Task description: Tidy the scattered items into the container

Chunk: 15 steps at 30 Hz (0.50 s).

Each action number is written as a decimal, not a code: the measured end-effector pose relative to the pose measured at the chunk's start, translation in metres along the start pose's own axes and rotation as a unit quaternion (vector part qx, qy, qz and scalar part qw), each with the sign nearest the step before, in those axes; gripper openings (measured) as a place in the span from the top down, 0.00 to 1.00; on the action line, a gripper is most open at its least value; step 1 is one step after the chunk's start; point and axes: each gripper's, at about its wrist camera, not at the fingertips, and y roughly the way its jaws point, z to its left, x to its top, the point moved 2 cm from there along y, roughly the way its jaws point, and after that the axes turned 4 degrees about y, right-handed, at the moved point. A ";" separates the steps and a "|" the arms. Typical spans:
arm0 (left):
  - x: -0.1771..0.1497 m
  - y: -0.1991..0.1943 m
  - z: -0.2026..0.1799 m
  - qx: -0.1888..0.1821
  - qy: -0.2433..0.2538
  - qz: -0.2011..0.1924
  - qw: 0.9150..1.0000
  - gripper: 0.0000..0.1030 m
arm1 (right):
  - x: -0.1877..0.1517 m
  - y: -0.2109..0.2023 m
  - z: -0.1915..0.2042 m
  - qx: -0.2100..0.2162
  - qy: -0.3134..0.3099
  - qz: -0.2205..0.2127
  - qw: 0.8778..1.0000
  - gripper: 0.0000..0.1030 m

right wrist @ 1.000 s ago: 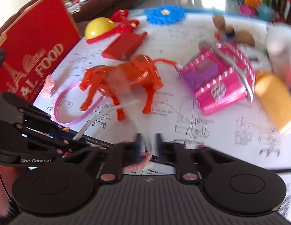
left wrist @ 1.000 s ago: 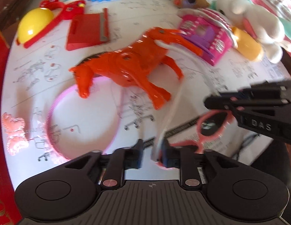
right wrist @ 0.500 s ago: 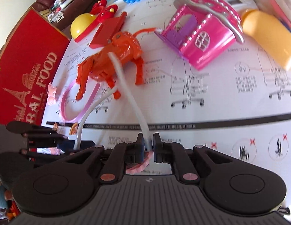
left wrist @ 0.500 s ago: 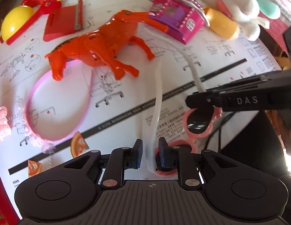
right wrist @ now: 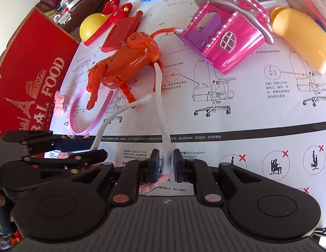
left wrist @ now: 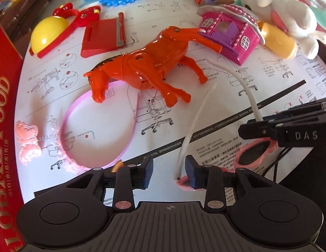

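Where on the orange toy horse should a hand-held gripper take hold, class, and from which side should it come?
Grip the orange horse across its body, between the front and back legs, coming straight down from above. It lies flat on its side on the paper sheet, so the body is the widest, steadiest part. The thin legs and tail would likely twist or slip.
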 end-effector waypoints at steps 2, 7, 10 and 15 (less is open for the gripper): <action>0.001 0.002 -0.002 0.012 0.005 0.003 1.000 0.89 | 0.000 -0.001 0.001 -0.009 -0.007 -0.005 1.000 0.81; -0.004 0.002 -0.004 0.009 0.008 0.009 1.000 0.94 | 0.002 -0.010 -0.004 -0.009 0.000 -0.022 1.000 0.68; -0.004 0.004 -0.007 0.019 0.013 0.007 1.000 0.79 | 0.002 -0.007 -0.005 -0.008 -0.001 -0.020 1.000 0.70; 0.000 0.005 -0.017 0.041 0.035 0.002 0.999 0.67 | 0.000 -0.002 -0.001 0.000 -0.006 -0.015 1.000 0.83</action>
